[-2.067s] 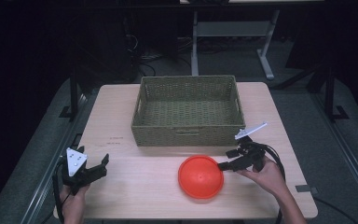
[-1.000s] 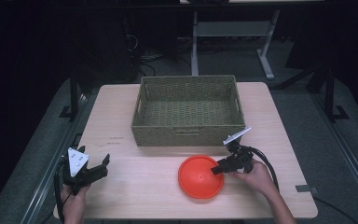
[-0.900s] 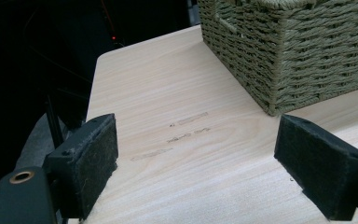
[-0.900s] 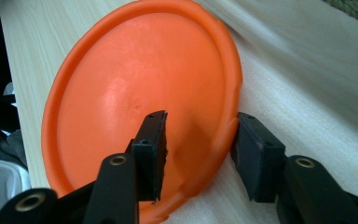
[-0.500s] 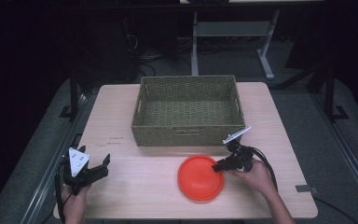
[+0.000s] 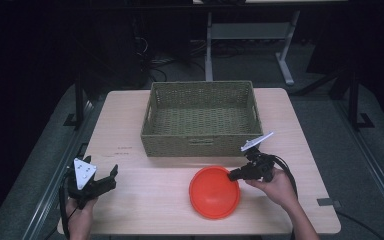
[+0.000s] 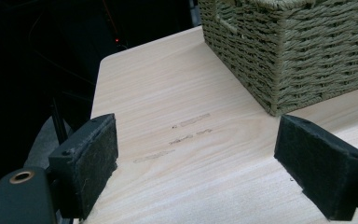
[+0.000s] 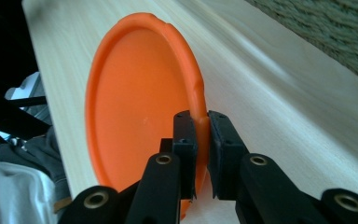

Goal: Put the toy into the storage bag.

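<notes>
Sitting under bright light in a dark room, the pale wooden counter [image 6: 145,200] shows a fine straight grain, with grey floor around it and a metal frame [image 6: 250,35] standing behind. At the back middle rests a rectangular woven basket [image 6: 200,145], olive green and thickly braided, its corner rising close ahead of the left claw [image 7: 196,168]. That left claw hangs low over the counter's near left corner, its jaws spread wide with nothing between them, the felt-like black pads [image 7: 95,154] rough and fuzzy. Over on the right, the right claw [image 8: 201,140] is clamped on the rim of a round orange plate [image 6: 214,192], smooth plastic with a raised lip. The plate lies on the counter just in front of the basket, its right edge pinched between the jaws, and the rim looks slightly buckled at the grip. A hand [image 6: 275,187] holds that claw from the right.
</notes>
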The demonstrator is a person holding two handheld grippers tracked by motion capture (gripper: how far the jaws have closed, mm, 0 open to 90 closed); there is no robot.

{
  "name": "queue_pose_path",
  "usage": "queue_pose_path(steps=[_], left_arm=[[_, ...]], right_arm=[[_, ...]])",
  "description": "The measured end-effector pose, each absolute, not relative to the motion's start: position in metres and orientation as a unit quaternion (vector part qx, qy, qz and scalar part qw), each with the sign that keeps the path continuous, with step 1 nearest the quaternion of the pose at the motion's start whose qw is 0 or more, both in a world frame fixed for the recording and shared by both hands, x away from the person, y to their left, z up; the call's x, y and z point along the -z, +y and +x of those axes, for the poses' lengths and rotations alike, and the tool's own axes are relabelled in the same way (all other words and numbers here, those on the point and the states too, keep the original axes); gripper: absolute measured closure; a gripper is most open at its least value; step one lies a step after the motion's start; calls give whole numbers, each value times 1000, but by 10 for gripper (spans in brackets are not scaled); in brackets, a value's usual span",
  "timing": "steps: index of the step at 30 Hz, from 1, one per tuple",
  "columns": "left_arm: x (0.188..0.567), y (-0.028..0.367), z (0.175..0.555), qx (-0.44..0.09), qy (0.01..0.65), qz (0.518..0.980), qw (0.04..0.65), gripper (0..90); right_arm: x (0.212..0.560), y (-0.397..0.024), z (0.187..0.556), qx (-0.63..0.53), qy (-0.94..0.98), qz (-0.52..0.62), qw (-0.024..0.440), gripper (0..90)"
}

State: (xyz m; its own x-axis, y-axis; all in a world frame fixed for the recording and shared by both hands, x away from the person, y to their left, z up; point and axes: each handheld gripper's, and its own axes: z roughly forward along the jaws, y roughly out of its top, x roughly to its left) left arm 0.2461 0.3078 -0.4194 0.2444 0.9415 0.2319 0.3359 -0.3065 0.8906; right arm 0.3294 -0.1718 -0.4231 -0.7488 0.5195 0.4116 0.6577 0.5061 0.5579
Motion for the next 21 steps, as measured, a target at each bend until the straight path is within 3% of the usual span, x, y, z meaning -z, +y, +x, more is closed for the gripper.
queue_pose_path(steps=[21], left_arm=[[419,307,246,-412,455,700,365,127]], right_arm=[[367,-192,323,391,-849,-353,45,821]])
